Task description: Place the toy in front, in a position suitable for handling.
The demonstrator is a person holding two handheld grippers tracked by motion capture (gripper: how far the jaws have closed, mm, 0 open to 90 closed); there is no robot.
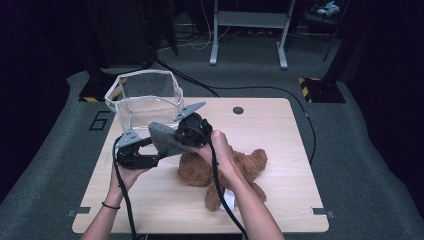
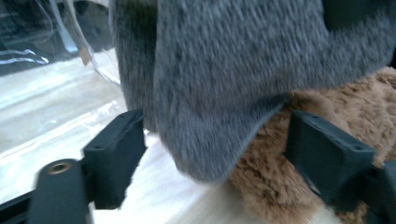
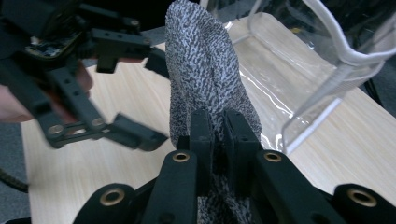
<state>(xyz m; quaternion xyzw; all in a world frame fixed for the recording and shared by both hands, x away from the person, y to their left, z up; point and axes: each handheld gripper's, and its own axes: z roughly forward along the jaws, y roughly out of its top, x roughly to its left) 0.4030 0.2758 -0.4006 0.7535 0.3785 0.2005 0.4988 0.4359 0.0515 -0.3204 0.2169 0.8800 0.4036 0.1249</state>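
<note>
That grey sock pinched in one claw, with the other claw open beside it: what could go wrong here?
The right gripper pinches only the edge of the sock, so it might slip free. The open left gripper could snag the teddy bear close behind the sock. The floppy clear bag might tip if bumped.

On the worktop (image 1: 280,145) a bag (image 1: 145,97) stands upright at the far left corner. A teddy bear (image 1: 200,170) lies near the middle, closer to the person than the bag and to its right. A sock (image 1: 167,137) hangs above the worktop between bag and bear, just in front of the bag and over the bear's left edge. The right gripper (image 1: 186,134) is at the sock's right end, with the cloth between its jaws. The left gripper (image 1: 152,152) sits to the sock's left, its jaws on either side of the sock's lower end.
</note>
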